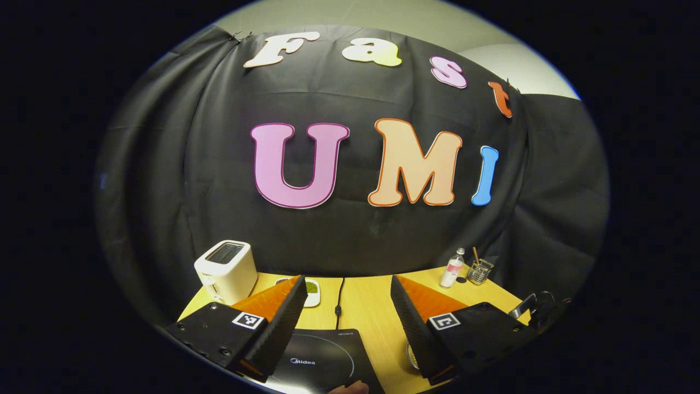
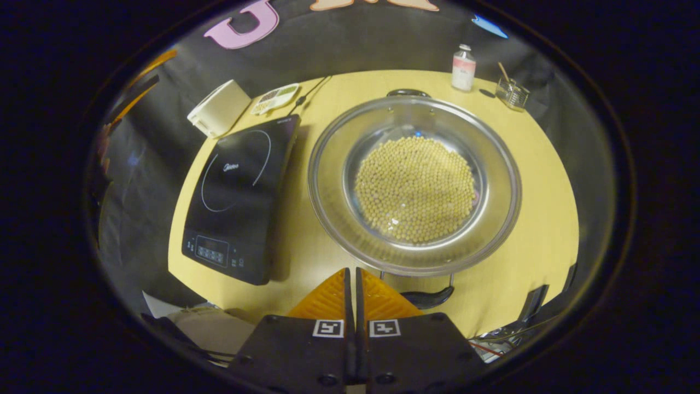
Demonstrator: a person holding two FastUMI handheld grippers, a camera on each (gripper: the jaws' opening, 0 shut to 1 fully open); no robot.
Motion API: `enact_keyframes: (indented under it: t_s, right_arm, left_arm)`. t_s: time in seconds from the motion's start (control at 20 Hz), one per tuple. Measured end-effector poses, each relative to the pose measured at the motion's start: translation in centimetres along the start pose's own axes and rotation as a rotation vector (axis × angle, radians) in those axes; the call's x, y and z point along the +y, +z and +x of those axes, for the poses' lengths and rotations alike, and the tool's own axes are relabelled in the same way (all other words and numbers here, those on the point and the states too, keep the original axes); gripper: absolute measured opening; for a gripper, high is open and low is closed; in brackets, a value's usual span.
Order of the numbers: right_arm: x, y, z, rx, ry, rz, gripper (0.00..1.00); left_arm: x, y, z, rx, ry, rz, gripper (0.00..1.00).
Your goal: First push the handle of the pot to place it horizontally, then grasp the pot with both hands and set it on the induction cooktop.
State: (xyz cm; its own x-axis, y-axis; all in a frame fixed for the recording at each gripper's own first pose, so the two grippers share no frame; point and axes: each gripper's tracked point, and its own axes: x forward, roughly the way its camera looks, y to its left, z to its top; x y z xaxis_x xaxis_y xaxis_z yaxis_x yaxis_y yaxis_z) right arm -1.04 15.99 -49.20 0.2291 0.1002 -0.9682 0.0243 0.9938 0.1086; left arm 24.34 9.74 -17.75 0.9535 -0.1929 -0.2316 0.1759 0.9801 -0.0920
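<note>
A wide steel pot [image 2: 330,183] holding pale beans [image 2: 414,189] stands on the yellow table [image 2: 538,230], to the right of the black induction cooktop [image 2: 240,191]. One dark pot handle [image 2: 430,298] points toward me and the other handle [image 2: 408,93] lies at the far side. My right gripper [image 2: 352,272] hovers shut and empty above the table, just left of the near handle. In the left gripper view my left gripper [image 1: 348,280] is open, held level over the cooktop [image 1: 320,358], with a sliver of the pot rim [image 1: 411,355] beside its right finger.
At the back left stand a white toaster [image 2: 219,108] and a small plate [image 2: 276,97]. A bottle [image 2: 464,68] and a glass with a stick [image 2: 512,93] sit at the back right. The cooktop's cord [image 1: 339,298] runs toward the wall.
</note>
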Motion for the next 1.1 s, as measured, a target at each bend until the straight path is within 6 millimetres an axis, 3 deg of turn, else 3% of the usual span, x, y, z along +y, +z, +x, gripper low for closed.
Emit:
enact_keyframes:
  t_s: [0.15, 0.55, 1.1]
  right_arm:
    - [-0.5, -0.7, 0.5, 0.020, -0.018, -0.003, 0.00]
    - [-2.4, -1.5, 0.8, 0.036, -0.036, 0.065, 0.03]
    - [-7.6, -1.7, 0.8, 0.042, -0.074, 0.113, 0.03]
  left_arm:
    - [0.2, 0.0, -0.2, -0.002, 0.004, -0.002, 0.94]
    - [0.3, 0.0, -0.5, -0.004, 0.004, -0.013, 0.94]
    - [-0.4, -0.3, -1.2, 0.008, 0.034, -0.008, 0.94]
